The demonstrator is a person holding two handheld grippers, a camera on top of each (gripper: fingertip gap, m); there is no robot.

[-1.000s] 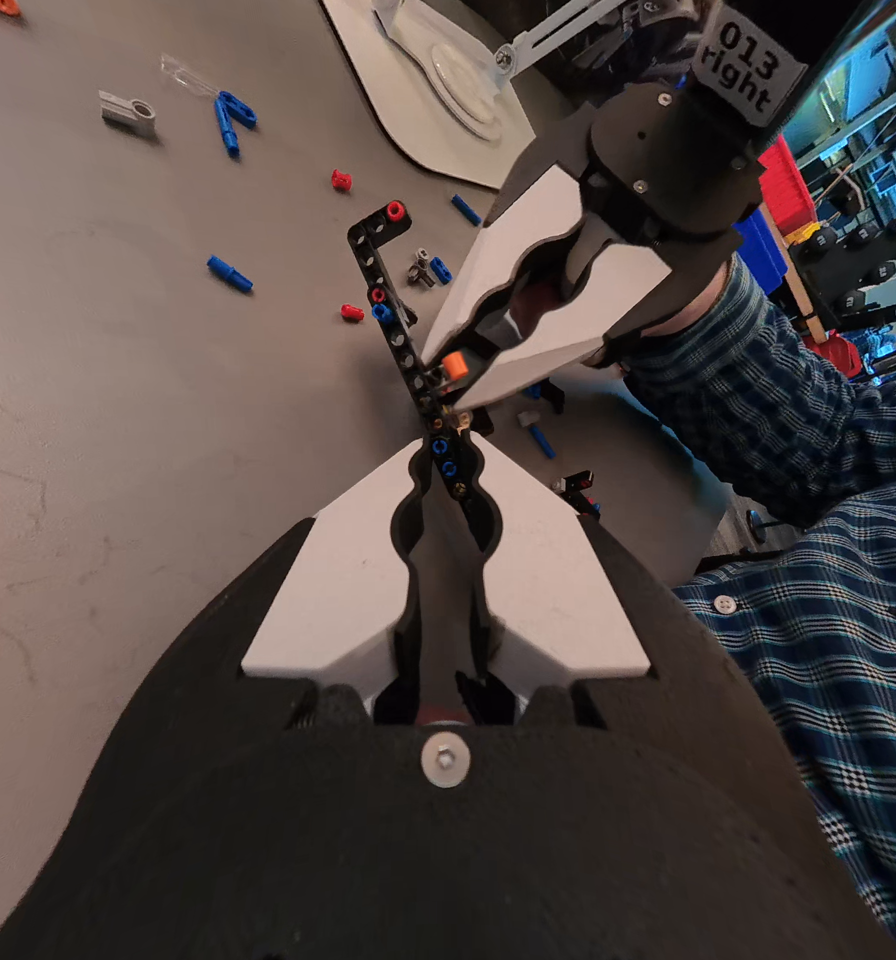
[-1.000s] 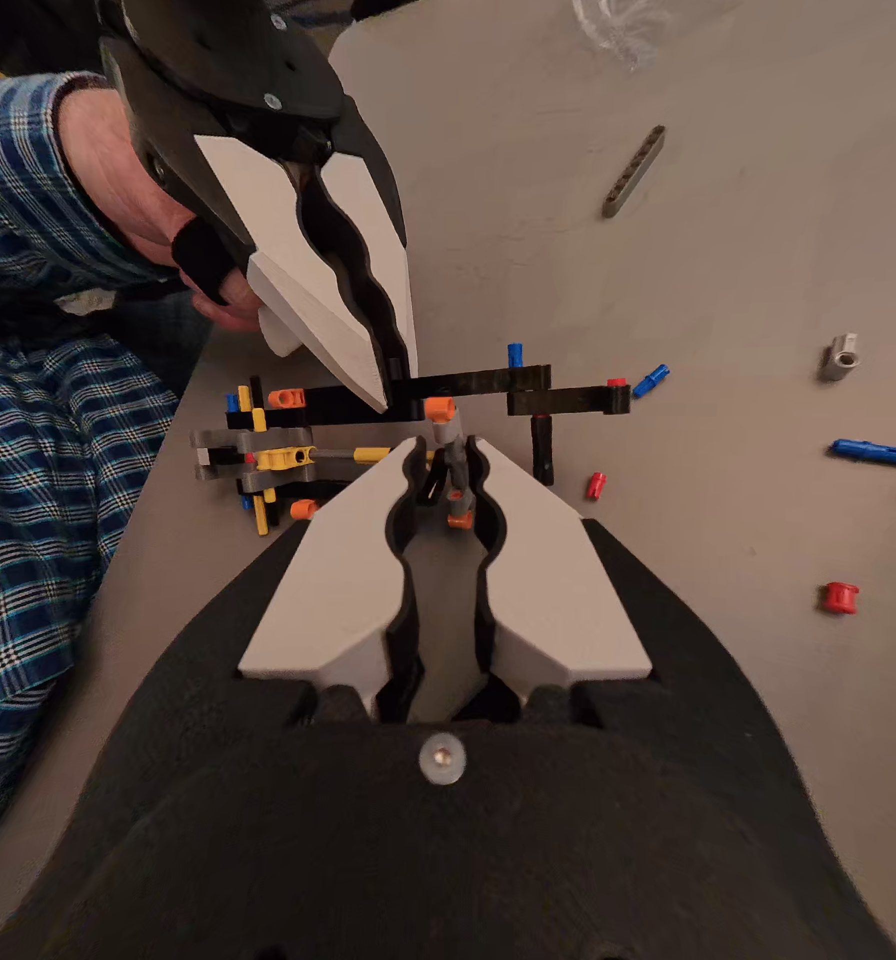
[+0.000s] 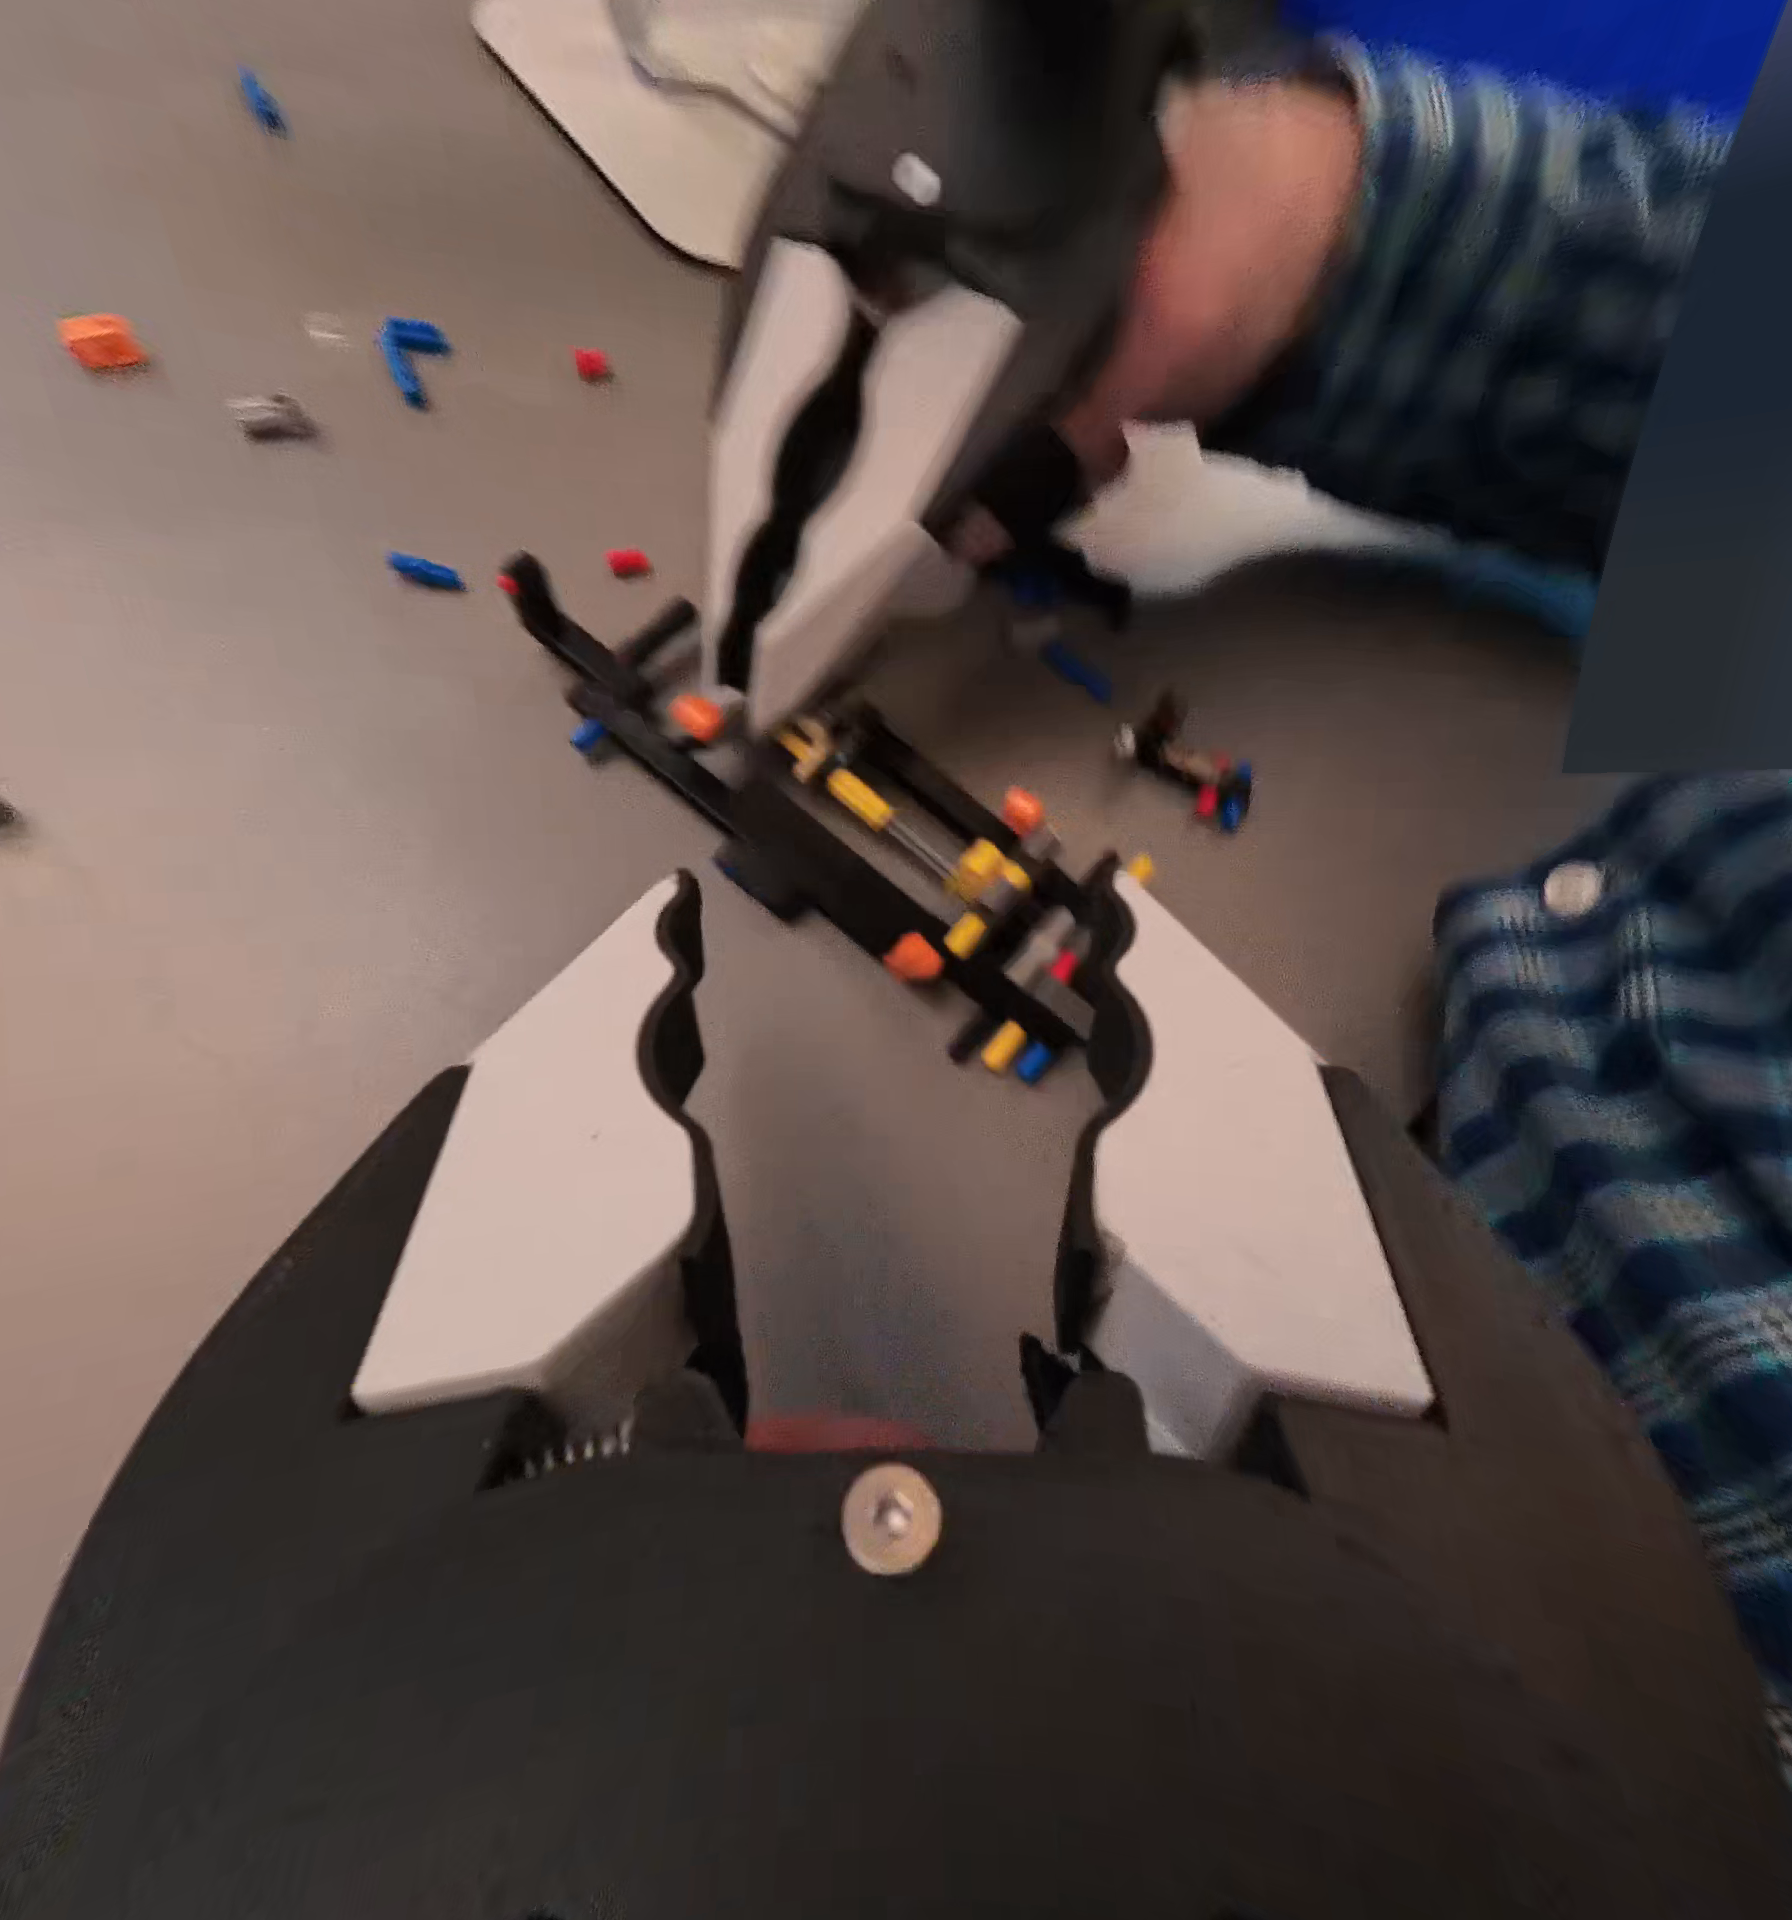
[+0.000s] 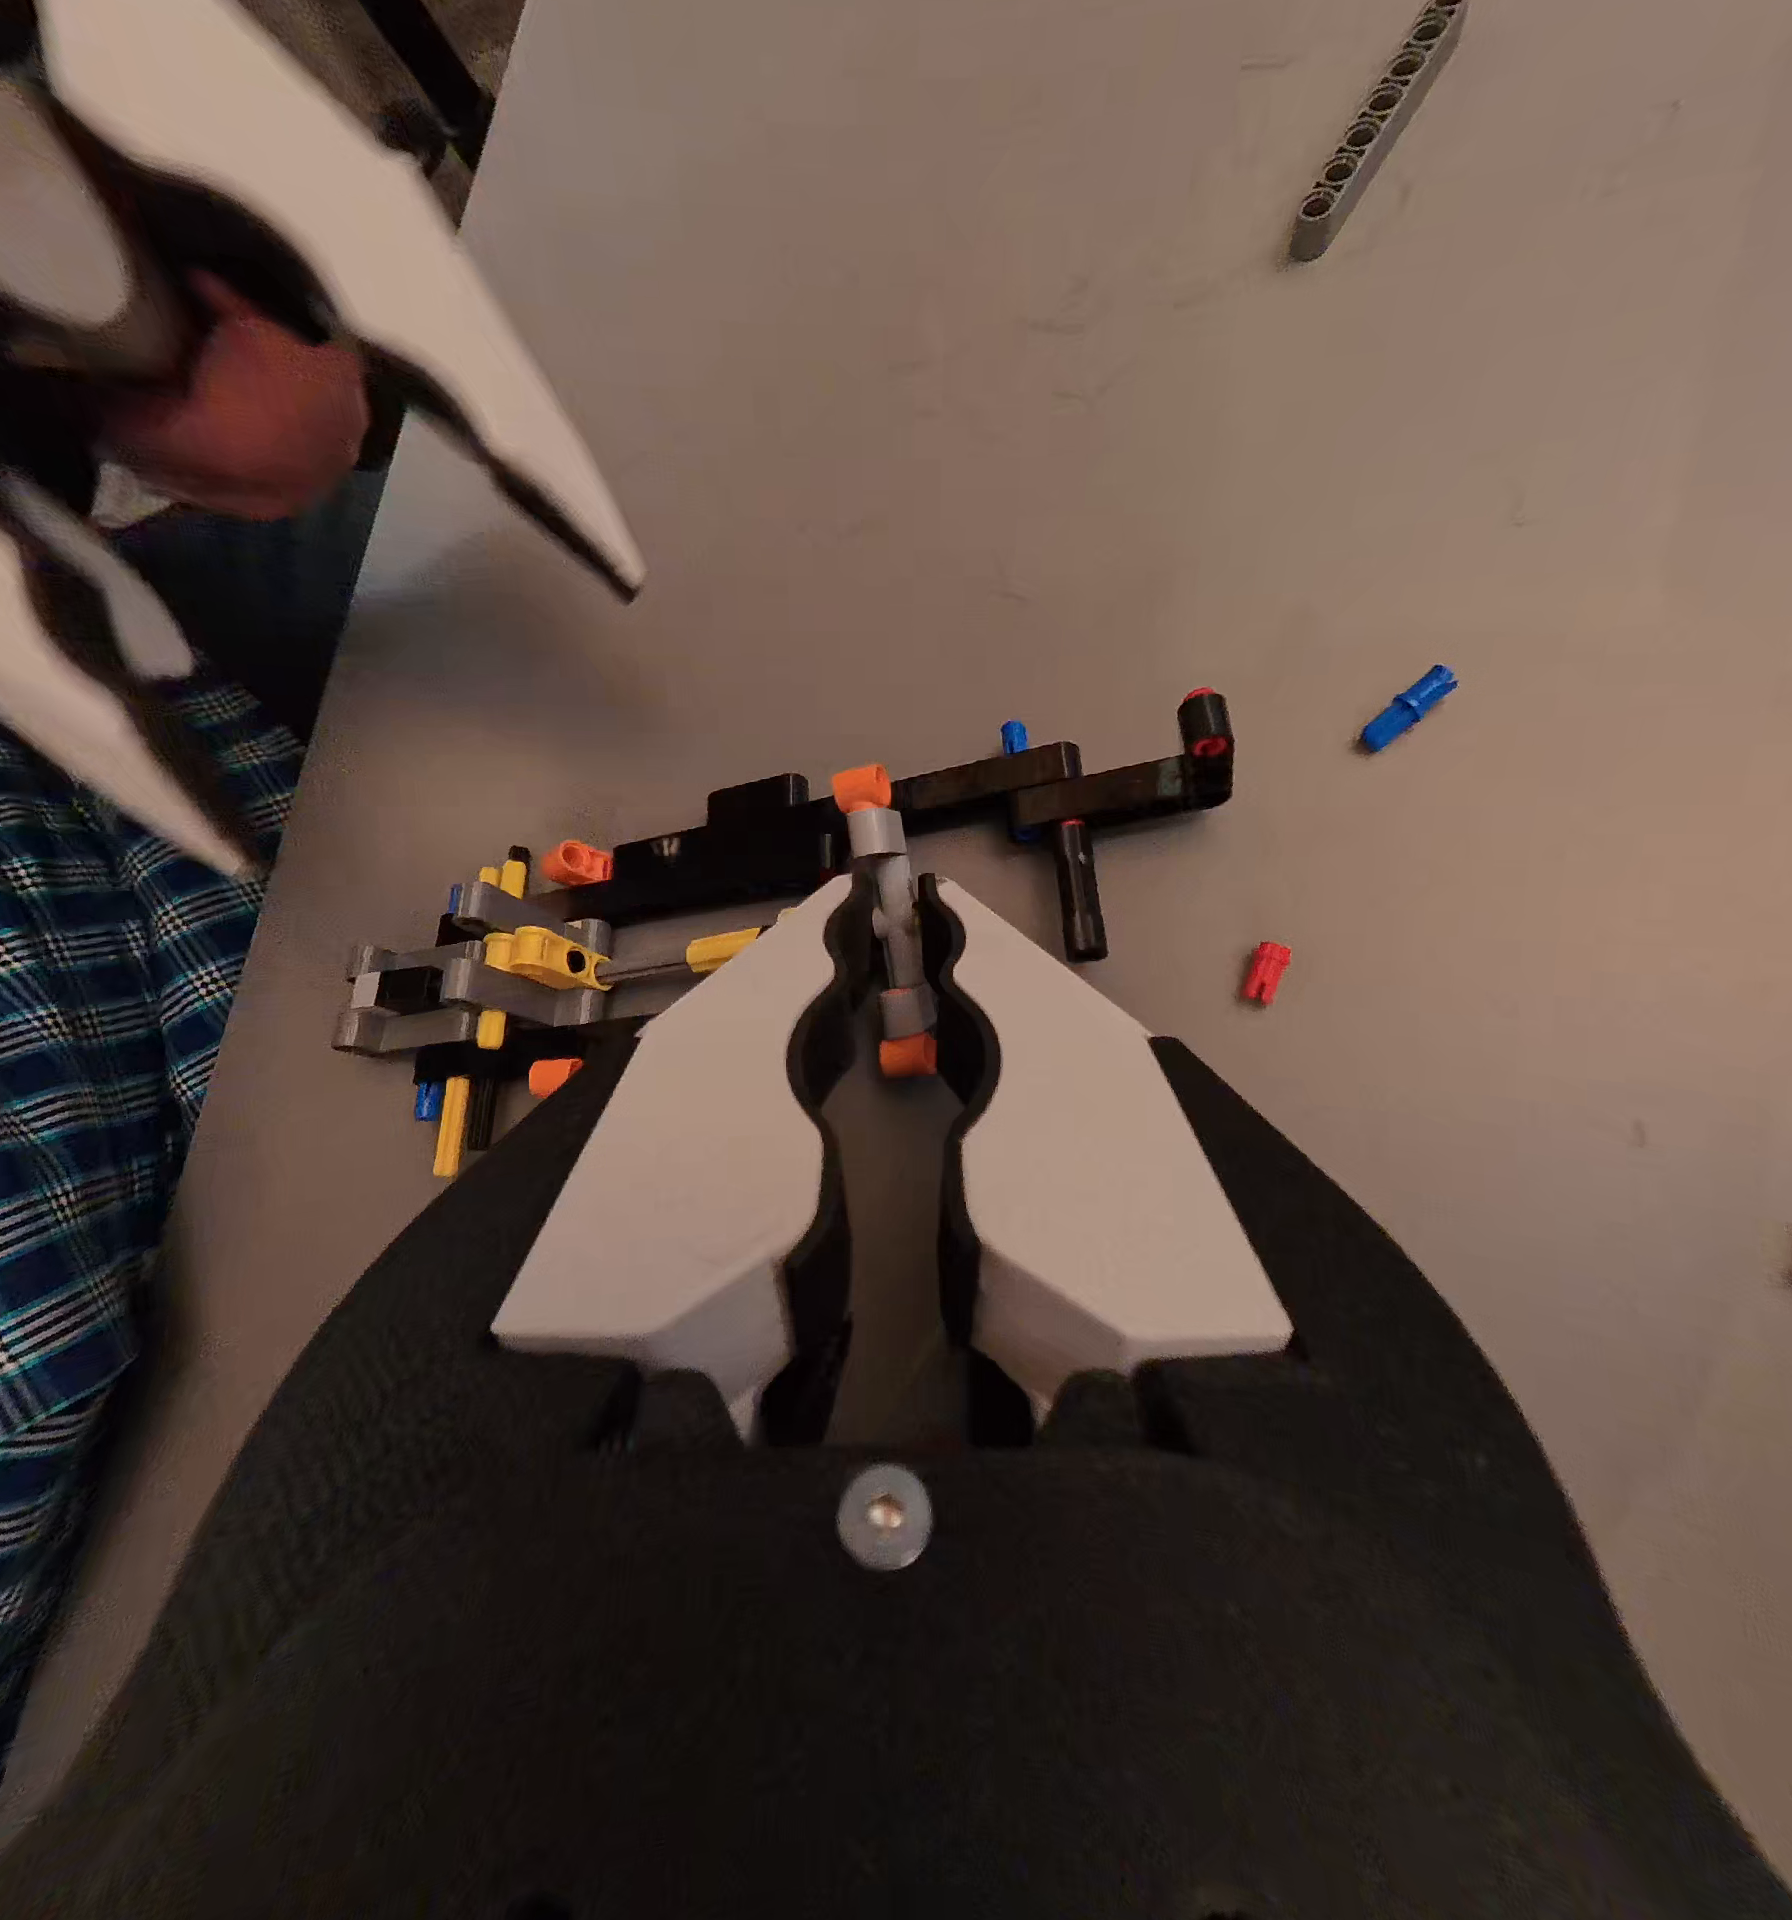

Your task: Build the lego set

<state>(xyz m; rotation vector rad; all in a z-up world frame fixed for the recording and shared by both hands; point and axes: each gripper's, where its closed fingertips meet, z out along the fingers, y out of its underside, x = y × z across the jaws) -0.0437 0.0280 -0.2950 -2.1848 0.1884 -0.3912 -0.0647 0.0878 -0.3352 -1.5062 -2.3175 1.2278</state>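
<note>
The lego assembly (image 4: 757, 847) of black beams with grey, yellow and orange parts lies on the grey table; it also shows in the left wrist view (image 3: 850, 852). My right gripper (image 4: 887, 883) is shut on a grey rod with orange ends (image 4: 887, 914), whose far end meets the black beam. In the left wrist view the right gripper (image 3: 741, 717) points down onto the assembly. My left gripper (image 3: 902, 894) is open wide and empty, just short of the assembly's near end. It shows blurred at the upper left of the right wrist view (image 4: 435, 727), above the table edge.
Loose parts lie around: a long grey beam (image 4: 1380, 125), a blue pin (image 4: 1406, 707), red pins (image 4: 1264, 971), an orange piece (image 3: 102, 343), blue pieces (image 3: 409, 358), a small sub-assembly (image 3: 1183, 774). A white mat (image 3: 663, 135) lies at the back. The person's plaid shirt (image 4: 50, 1039) is at the table edge. My hands' fingertips stand some 8 cm from each other. My right tips are roughly 9 cm from the blue pin (image 4: 1406, 707). Look for it in the left wrist view (image 3: 423, 569) too.
My left gripper has let go of the black beam, opened wide and pulled back. The assembly now lies flat on the table. The right gripper still holds the grey rod.
</note>
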